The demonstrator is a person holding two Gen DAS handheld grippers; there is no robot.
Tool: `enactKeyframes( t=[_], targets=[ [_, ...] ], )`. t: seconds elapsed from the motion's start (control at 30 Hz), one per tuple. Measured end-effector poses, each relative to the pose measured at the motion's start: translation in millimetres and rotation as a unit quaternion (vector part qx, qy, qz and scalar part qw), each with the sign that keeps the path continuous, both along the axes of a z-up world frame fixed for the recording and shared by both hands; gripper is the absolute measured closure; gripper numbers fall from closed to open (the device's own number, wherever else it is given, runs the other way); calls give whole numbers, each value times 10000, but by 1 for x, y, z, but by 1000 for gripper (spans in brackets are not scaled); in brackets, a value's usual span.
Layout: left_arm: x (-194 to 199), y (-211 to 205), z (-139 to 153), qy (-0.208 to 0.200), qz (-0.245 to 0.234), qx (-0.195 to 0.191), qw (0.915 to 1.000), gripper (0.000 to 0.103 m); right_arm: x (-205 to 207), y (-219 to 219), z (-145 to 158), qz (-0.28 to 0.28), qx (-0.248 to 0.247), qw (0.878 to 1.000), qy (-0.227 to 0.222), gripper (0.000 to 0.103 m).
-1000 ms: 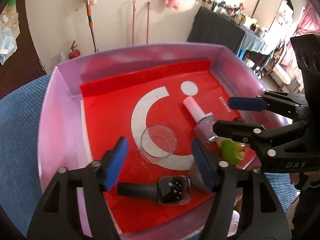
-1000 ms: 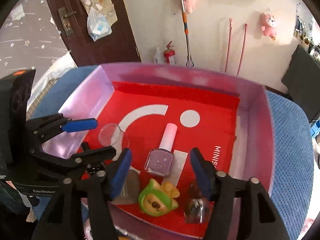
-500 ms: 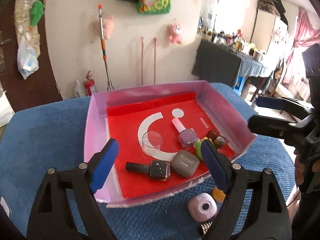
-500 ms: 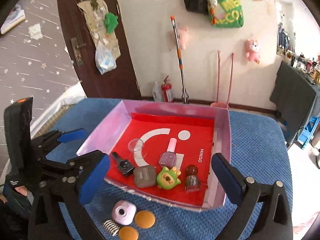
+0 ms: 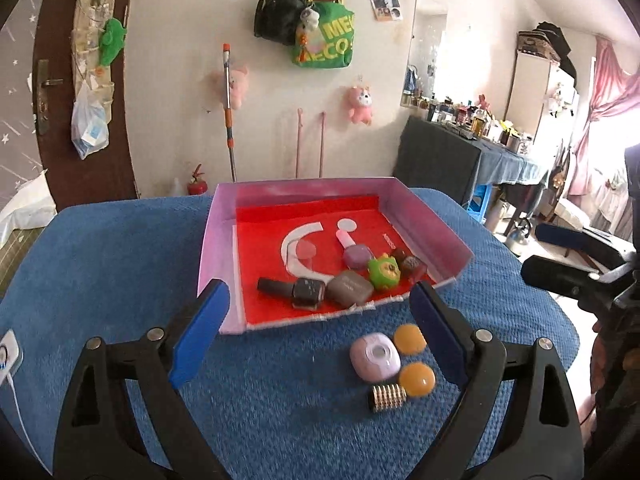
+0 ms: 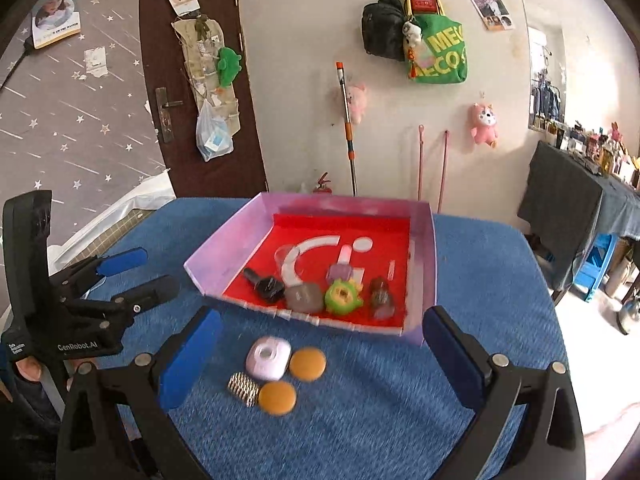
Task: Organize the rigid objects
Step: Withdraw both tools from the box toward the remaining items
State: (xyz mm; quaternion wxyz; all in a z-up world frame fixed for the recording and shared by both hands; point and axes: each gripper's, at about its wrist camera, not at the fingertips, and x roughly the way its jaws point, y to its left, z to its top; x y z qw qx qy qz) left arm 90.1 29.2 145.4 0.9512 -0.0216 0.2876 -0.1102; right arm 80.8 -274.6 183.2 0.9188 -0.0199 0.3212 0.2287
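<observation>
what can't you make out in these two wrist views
- Dark brown items at the pink tray's right: motion-blurred in the right wrist view, small in the left; identity unclear.
- Clear round cup: faint against the red liner, both views.
- Ribbed metal cylinder: blurred; what it is unclear.
- Right gripper: cut off by left view's edge.

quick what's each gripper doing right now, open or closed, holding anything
Left gripper: open, holding nothing.
Right gripper: open, holding nothing.
</observation>
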Motion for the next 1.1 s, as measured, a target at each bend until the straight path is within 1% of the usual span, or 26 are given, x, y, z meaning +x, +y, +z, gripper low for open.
enactKeyframes(
  t=[0.13, 0.27, 0.37, 0.53, 0.63, 0.77, 0.97, 1.1],
  targets=[
    [-16, -3, -12, 0, 96, 51, 9999, 11, -18, 1, -20, -18, -26, 10000, 56, 0],
    [-26, -5, -33, 148, 128, 55, 9998, 11, -26, 2, -45, -16, -7, 9999, 169, 0],
    [-29, -7, -51, 270, 131, 75, 9995, 11, -29, 3, -69, -1, 15, 9995, 320, 0],
    [-24, -16, -78, 612, -16, 141, 9980, 11, -22, 3, -104, 30, 122, 9968, 790, 0],
    [-20, -19, -87, 805, -58, 110, 9967, 11, -19, 1, -112, 46, 176, 9959, 890, 0],
    [-19, -22, -89, 857, -122, 116, 9962, 11, -18, 0, -112, 30, 117, 9965, 825, 0],
    [-15, -34, -96, 1057, -436, 55, 9934, 11, -13, -9, -114, -84, 157, 9959, 883, 0],
    [-8, -44, -104, 1203, -521, 175, 9912, 11, -12, -15, -114, -138, 165, 9958, 893, 0]
  ],
)
